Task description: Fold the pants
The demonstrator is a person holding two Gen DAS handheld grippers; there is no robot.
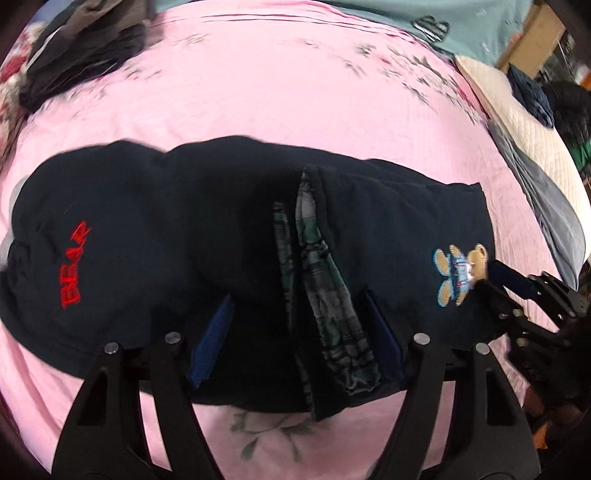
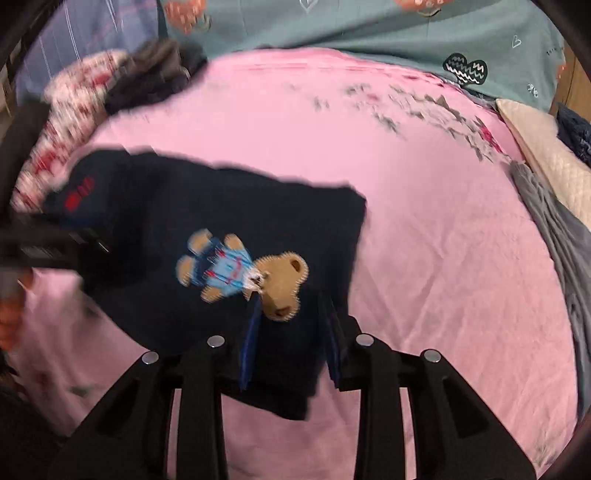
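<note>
Dark navy pants (image 1: 166, 229) lie across the pink bedsheet (image 1: 258, 92), with red "BEAR" lettering (image 1: 75, 266) on the left and a bear patch (image 1: 460, 273) on the right. Plaid lining (image 1: 325, 295) shows at the middle. My left gripper (image 1: 295, 332) stands wide open over the pants' near edge at the lining. My right gripper (image 2: 291, 332) has its jaws around the pants' near right edge, just below the bear patch (image 2: 243, 273); it also shows in the left wrist view (image 1: 517, 295). The pants (image 2: 221, 206) look lifted and blurred.
A pile of dark and floral clothes (image 1: 74, 48) lies at the far left of the bed. A teal blanket (image 2: 369, 33) runs along the far edge. A cream quilted pillow (image 1: 524, 122) and grey fabric (image 2: 554, 236) lie on the right.
</note>
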